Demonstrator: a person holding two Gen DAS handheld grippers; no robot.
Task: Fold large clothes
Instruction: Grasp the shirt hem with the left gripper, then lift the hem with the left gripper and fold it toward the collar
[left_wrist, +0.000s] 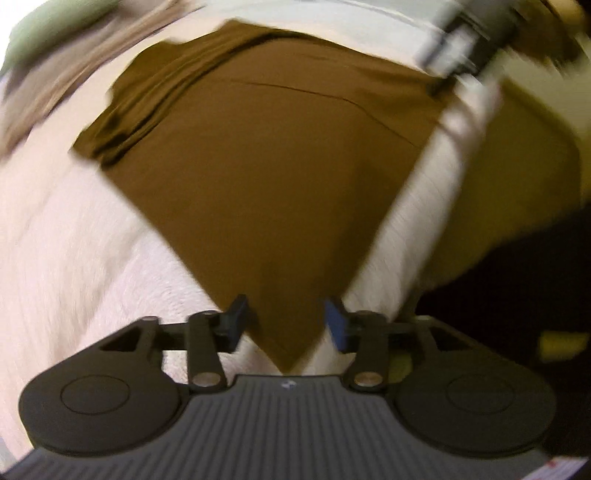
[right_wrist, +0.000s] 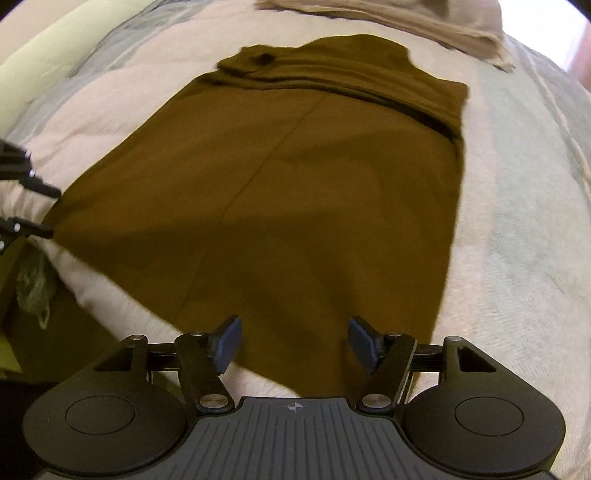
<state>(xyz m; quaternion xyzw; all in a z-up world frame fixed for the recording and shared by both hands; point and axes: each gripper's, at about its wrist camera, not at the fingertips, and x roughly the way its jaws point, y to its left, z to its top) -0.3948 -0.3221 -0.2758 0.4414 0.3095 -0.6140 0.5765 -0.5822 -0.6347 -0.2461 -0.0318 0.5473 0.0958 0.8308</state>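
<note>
Tool status, left tool (left_wrist: 286, 319): jaws spread wide, nothing between them. One corner of the brown garment (left_wrist: 266, 177) lies directly below the gap between its fingers, pointing toward the camera. Left view is motion-blurred, so fine detail is unreliable.

Right tool (right_wrist: 293, 341): jaws also wide apart, empty. It hangs over the near edge of the same garment (right_wrist: 280, 192), with the hem running under and just ahead of the fingertips. Whether either tool touches the cloth cannot be told.

Garment: spread flat on a bed covered by a pale pinkish blanket (right_wrist: 509, 258). A seam runs lengthwise up the cloth. The far end is bunched into several folds and creases (right_wrist: 332, 70); the rest lies smooth. A shadow falls across the near part.

In the right view the left tool's fingers (right_wrist: 37, 206) show at the left edge of the frame, beside the garment's left corner, held apart.

Surroundings: a beige cloth (right_wrist: 424, 22) lies on the bed beyond the garment, apart from it. A greenish bag (right_wrist: 35, 288) sits low beside the bed on the left. A pale green pillow-like shape (left_wrist: 48, 22) shows at the upper left of the left view, blurred.
</note>
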